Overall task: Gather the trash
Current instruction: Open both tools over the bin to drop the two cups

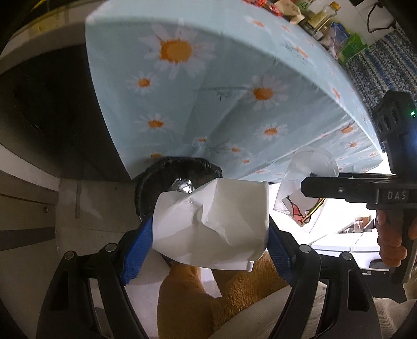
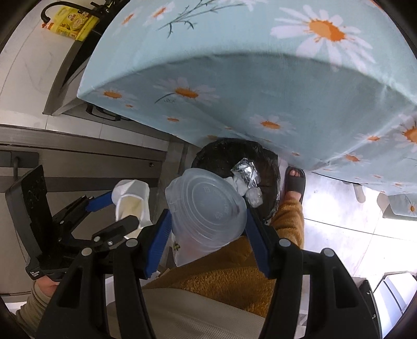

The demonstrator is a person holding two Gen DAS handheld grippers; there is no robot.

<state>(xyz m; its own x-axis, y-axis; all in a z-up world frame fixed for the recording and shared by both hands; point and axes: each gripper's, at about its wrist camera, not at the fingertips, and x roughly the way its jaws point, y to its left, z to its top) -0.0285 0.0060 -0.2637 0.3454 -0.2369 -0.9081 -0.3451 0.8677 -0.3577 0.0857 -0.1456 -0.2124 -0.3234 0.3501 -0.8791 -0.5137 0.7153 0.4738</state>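
My left gripper (image 1: 209, 224) is shut on a crushed white paper cup (image 1: 213, 219), its blue pads pressing both sides. Just beyond it, a black-lined trash bin (image 1: 146, 187) stands under the table edge with foil (image 1: 182, 185) inside. My right gripper (image 2: 207, 212) is shut on a clear plastic cup with a lid (image 2: 206, 206), held above the bin (image 2: 221, 156), which holds foil (image 2: 246, 169) and crumpled white paper. In the right wrist view the left gripper (image 2: 125, 208) with the paper cup (image 2: 131, 198) sits to the left. In the left wrist view the right gripper (image 1: 312, 186) and clear cup (image 1: 312, 164) sit to the right.
A table with a light-blue daisy tablecloth (image 1: 221, 86) overhangs the bin; bottles and packets (image 1: 320, 20) crowd its far edge. The person's orange trousers (image 2: 234, 273) and a sandalled foot (image 2: 294, 182) are beside the bin. Grey cabinets (image 2: 78, 153) stand at left.
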